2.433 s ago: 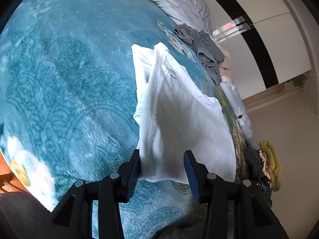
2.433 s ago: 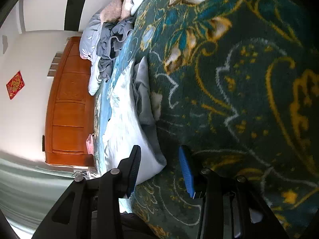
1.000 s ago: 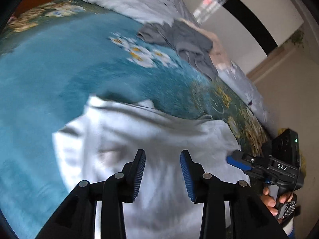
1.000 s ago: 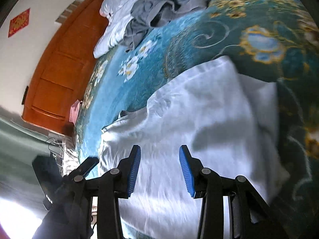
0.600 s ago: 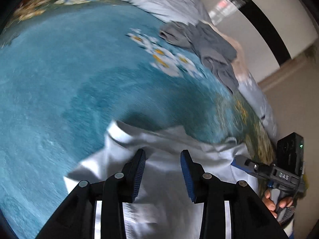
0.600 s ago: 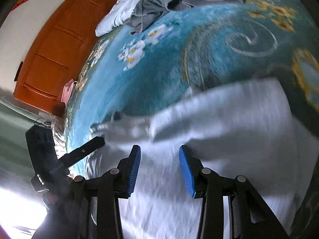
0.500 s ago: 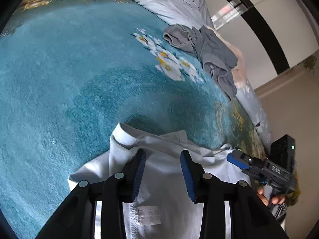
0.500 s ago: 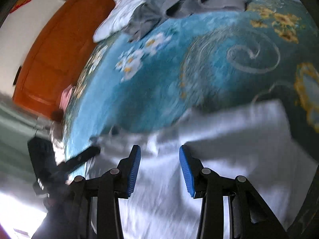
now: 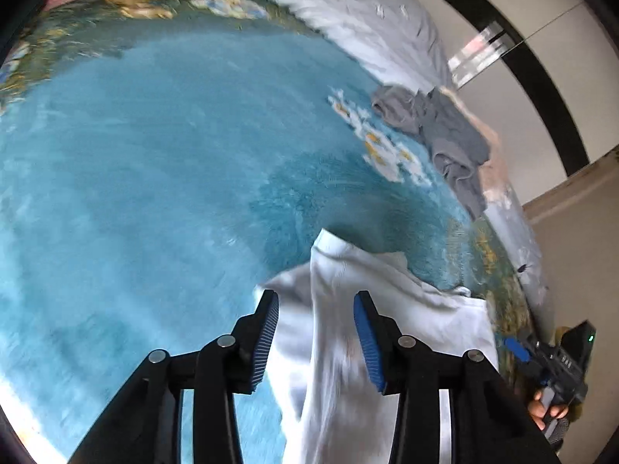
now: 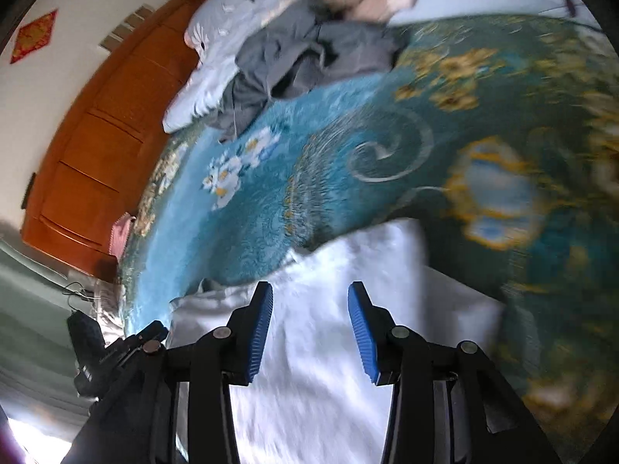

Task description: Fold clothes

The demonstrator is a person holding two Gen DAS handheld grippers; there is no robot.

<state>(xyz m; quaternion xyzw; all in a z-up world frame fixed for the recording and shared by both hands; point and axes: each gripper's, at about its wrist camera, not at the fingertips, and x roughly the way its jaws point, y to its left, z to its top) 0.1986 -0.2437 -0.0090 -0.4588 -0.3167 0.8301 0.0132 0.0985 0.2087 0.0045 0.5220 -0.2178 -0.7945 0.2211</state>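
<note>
I had laid the white shirt (image 9: 387, 309) flat on the blue blanket (image 9: 135, 174) — both hands pulled back. My left gripper (image 9: 315, 334) and right gripper (image 10: 309, 332) were opening, holding nothing — next fold could start.

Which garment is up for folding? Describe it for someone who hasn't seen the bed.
On the teal floral plush bedspread, look at the near edge, away from the orange wooden headboard. The plain white cotton garment lies spread there, unlike the crumpled grey clothes heaped by the pale blue duvet.
</note>
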